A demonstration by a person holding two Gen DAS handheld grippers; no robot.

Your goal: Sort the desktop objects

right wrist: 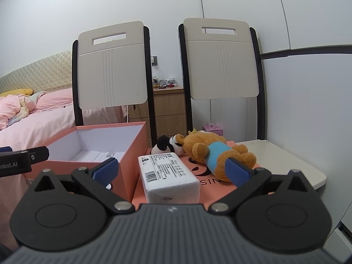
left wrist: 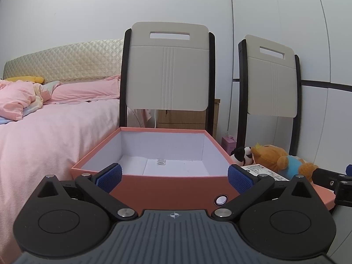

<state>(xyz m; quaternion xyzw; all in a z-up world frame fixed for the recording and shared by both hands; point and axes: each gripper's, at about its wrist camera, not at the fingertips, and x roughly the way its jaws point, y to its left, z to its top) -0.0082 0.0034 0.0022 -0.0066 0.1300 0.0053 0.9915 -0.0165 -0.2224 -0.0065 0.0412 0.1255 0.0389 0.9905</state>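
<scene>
An open salmon-pink box [left wrist: 162, 189] with a white inside stands right ahead of my left gripper [left wrist: 175, 177], which is open and holds nothing. In the right wrist view the same box [right wrist: 132, 154] sits at the left. Beside it, on the flat pink lid [right wrist: 211, 184], lie a white tissue pack [right wrist: 169, 173], a brown teddy bear in a blue shirt [right wrist: 211, 154] and a small black-and-white plush [right wrist: 167, 146]. My right gripper [right wrist: 172, 170] is open, its fingers either side of the tissue pack, short of touching it. The bear [left wrist: 277, 158] shows at the left view's right.
Two cream chair backs [right wrist: 112, 74] [right wrist: 222, 59] rise behind the box and toys. A bed with pink bedding [left wrist: 44, 118] lies to the left. A wooden drawer cabinet [right wrist: 169, 110] stands at the wall. A white tabletop [right wrist: 286, 165] extends right of the lid.
</scene>
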